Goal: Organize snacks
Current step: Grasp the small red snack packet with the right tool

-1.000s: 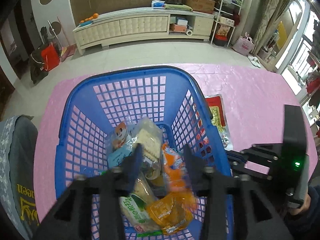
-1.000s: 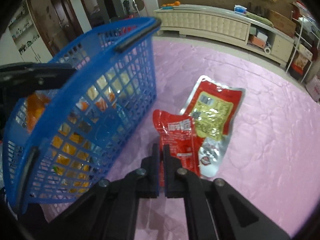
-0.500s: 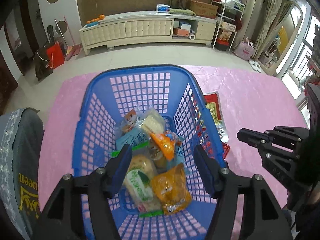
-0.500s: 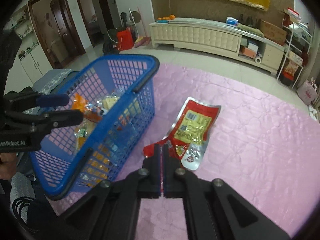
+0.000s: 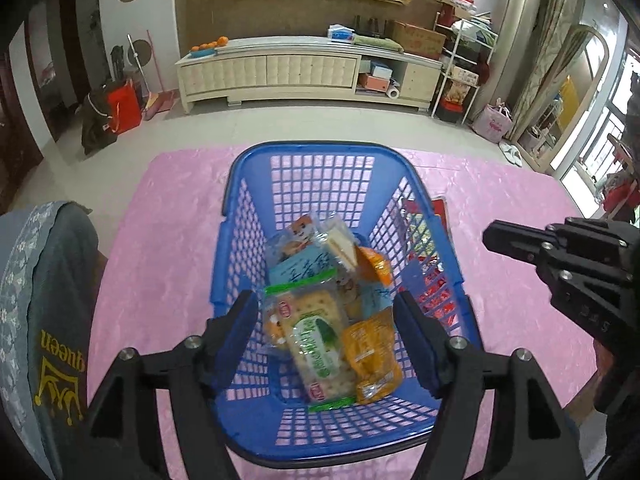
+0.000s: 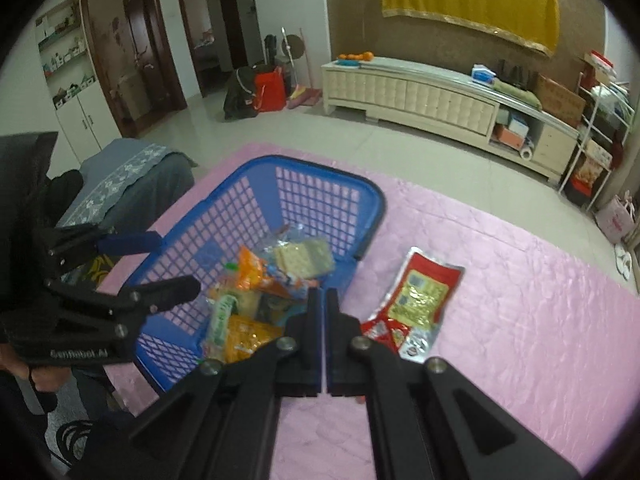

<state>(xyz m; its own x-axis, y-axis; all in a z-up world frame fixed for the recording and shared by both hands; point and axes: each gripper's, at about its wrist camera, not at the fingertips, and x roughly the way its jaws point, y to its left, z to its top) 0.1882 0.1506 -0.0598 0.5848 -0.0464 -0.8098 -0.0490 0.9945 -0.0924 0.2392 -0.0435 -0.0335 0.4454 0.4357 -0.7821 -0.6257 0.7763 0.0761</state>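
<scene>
Most of the way through filling the blue basket [image 5: 304, 148], judging by the cracker packet [image 5: 316, 340], the orange packet [image 5: 372, 356] and the other snacks piled inside it; standing the basket on the pink-covered counter [image 6: 520, 320], toward its left side.

Holding the left hand-held gripper [image 5: 326, 300] above the near end of the basket, tilted down at the pile; having just been opening its jaws, now standing them wide and released, with the pads pressing on nothing and the snacks lying loose below them.

Keeping the right hand-held gripper [image 6: 322, 296] clenched, fingers together with nothing seen between them; hanging it above the counter by the basket's right wall, pointing down.

Leaving two pieces outside: a large red packet [image 6: 424, 292] lying flat on the counter just beside the basket, and a small red packet [image 6: 386, 332] overlapping its near end, partly hidden behind the right fingers.

Probably sitting between a drop into the basket and the next pick; next, likely needing the right jaws opened, lowered onto an edge of the small red packet, closed on it, then lifted over the rim; watching for a thin flat pouch slipping out or dragging its neighbour along.
</scene>
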